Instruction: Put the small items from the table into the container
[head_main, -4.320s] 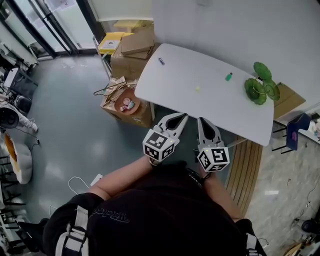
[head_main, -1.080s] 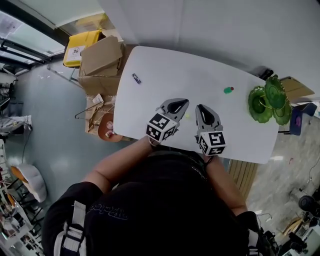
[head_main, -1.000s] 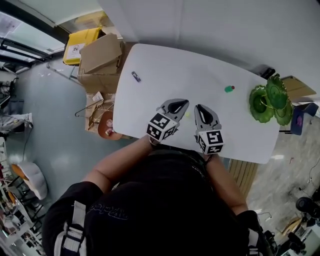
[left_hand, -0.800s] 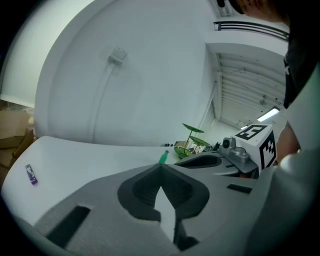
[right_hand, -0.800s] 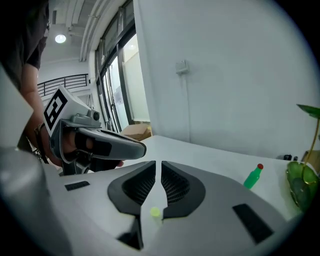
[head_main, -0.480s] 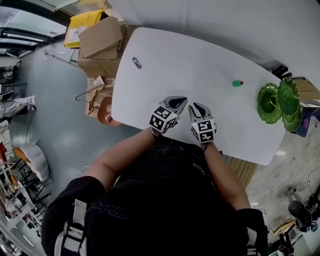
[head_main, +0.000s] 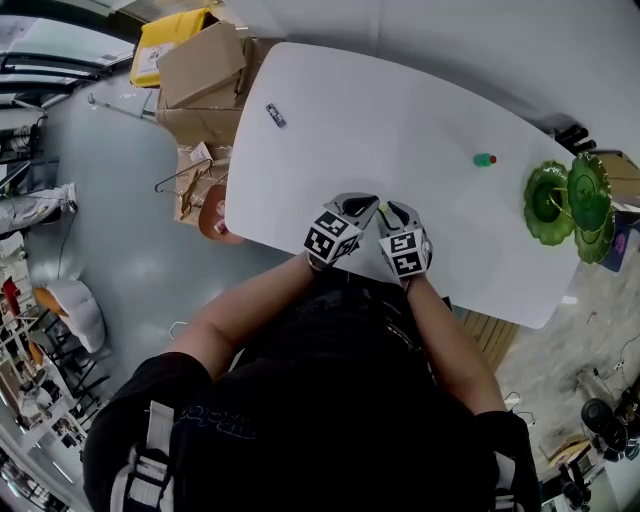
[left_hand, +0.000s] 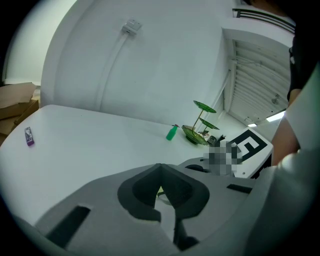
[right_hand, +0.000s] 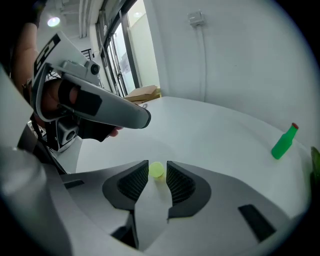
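Cardboard boxes (head_main: 200, 70) sit on the floor off the 10 o'clock corner of the white table (head_main: 420, 120). On the table near that corner lies a small purple item (head_main: 275, 115), well apart from everything else. At the table's 6 o'clock edge the person holds both claws side by side, pointing toward 12 o'clock. The left claw (head_main: 362, 203) has its jaw tips meeting, with only a slit behind them, and it grips nothing. Just beside it, toward 3 o'clock, the right claw (head_main: 392, 212) is open a narrow way, and a small yellow-green ball (right_hand: 157, 169) rests on the table right between its jaw tips. Each jaw stands just beside the ball; whether either touches it cannot be told. From the right gripper view the left claw crosses the frame at 10 o'clock, above the ball. At 2 o'clock from the claws a little green bottle (head_main: 484, 159) with a red cap lies on its side, alone on the bare top. Further toward 3 o'clock, at the table's end, stands the green tiered stand (head_main: 560, 198), its glassy dishes near the bottle but apart from it.
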